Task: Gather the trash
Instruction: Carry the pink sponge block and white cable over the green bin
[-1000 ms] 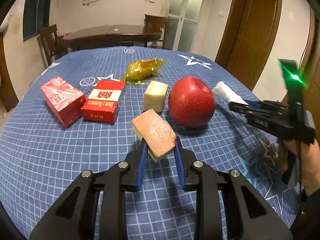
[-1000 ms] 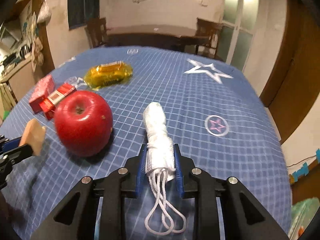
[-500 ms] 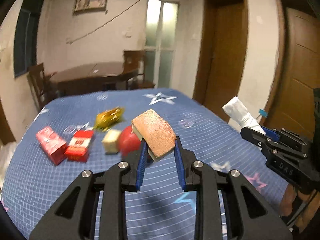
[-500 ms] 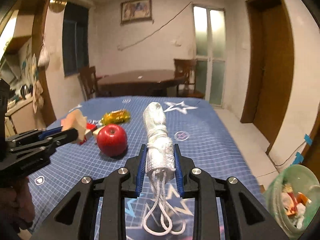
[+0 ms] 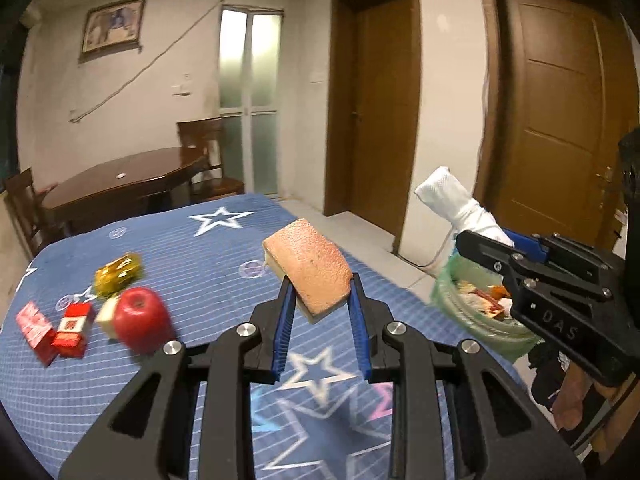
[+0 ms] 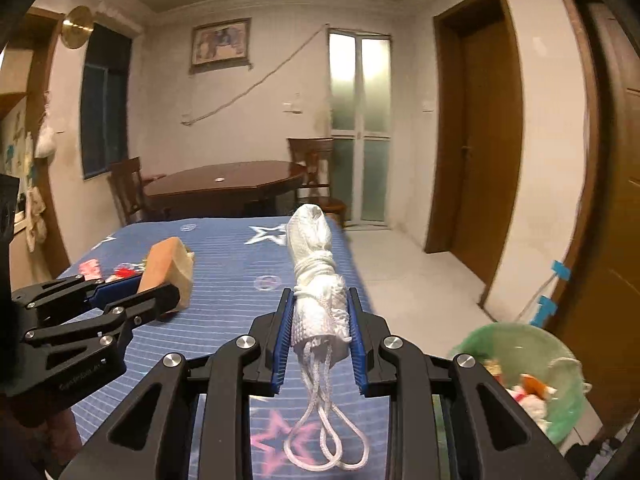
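Showing apple (image 5: 140,318) only on left wrist view — left gripper (image 5: 320,302) pinching sponge (image 5: 310,268), right gripper (image 6: 320,322) clamping rope bundle (image 6: 318,280) above blue starred tablecloth (image 6: 232,280) — green bin (image 6: 532,364) on floor.

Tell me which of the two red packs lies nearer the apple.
The red pack with the white band, right beside the apple; the plain red pack lies farther left.

Both tools are up off the surface (image 5: 224,248), air clear beneath. Right tool (image 5: 486,240) is just beside the left tool (image 5: 320,304), w/ an open gap btwn. Apple (image 5: 140,318), red boxes (image 5: 54,328), yellow packet (image 5: 118,274) crowd the surface's far-left part; near part is bare. Bin (image 6: 520,364) sits on the floor past the right edge, mouth open, unblocked from above.
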{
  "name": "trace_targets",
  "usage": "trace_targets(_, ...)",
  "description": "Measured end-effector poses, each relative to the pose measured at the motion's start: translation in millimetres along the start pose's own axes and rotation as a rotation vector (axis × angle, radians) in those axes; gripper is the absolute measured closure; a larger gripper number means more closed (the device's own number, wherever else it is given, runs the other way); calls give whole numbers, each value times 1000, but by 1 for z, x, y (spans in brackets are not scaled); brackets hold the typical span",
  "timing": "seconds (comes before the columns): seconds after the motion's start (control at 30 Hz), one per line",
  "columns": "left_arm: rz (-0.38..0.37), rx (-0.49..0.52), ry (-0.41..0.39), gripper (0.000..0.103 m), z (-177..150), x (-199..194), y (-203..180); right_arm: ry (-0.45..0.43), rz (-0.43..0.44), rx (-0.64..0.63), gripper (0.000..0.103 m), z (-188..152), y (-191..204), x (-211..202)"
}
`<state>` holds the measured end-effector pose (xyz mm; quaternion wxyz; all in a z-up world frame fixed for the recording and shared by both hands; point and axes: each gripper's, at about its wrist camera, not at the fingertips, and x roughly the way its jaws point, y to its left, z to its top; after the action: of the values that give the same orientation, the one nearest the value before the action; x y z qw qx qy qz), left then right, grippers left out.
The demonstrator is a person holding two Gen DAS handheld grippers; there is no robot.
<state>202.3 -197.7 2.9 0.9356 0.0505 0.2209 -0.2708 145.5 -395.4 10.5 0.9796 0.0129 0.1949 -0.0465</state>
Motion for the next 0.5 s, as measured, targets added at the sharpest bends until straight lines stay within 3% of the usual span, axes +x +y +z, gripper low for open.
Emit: trace_targets(0.5, -143, 65, 31, 78, 15, 52, -81, 50, -172, 81, 76, -19, -152, -32)
